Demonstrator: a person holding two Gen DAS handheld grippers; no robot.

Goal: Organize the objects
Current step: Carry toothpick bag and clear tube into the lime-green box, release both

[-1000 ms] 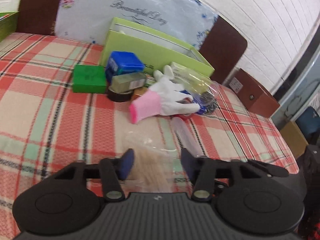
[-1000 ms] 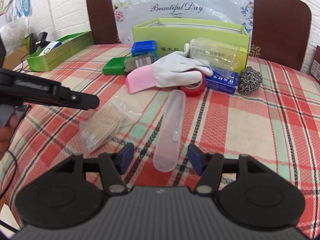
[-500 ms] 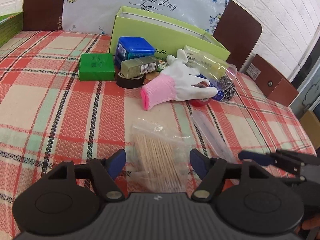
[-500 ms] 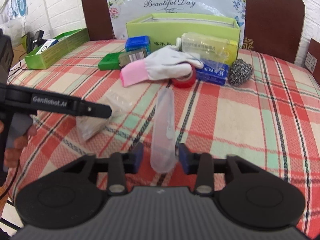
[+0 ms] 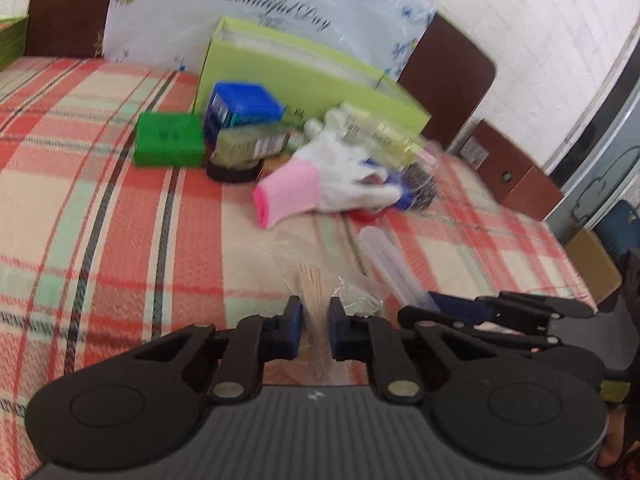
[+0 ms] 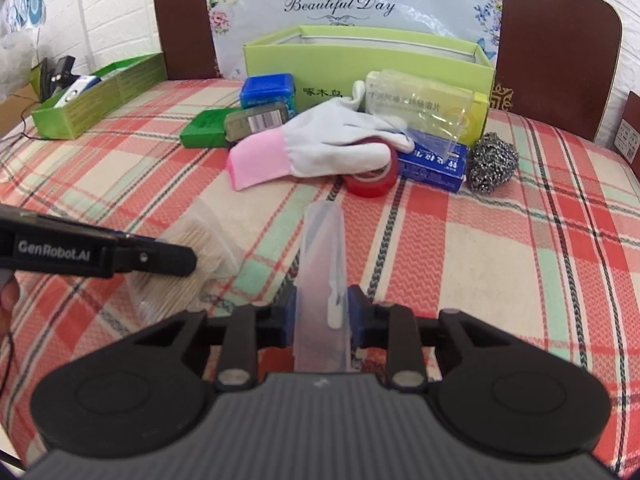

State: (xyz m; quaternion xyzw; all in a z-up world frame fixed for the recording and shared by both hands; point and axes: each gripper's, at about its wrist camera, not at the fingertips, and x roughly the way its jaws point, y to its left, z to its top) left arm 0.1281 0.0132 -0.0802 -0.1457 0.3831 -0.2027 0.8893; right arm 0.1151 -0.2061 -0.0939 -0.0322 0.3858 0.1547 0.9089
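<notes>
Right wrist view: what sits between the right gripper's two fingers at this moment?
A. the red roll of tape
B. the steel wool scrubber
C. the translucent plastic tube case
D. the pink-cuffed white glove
C. The translucent plastic tube case runs up between the closing jaws of the right gripper, with both blue pads against its sides.

Open box [image 6: 368,60] at the table's far edge. Before it, left to right — flat case [image 6: 204,128], glove [image 6: 320,148], tape roll [image 6: 370,182], scourer [image 6: 494,166]. Nearer — toothpick bag [image 6: 200,256] left of the tube [image 6: 322,256].
</notes>
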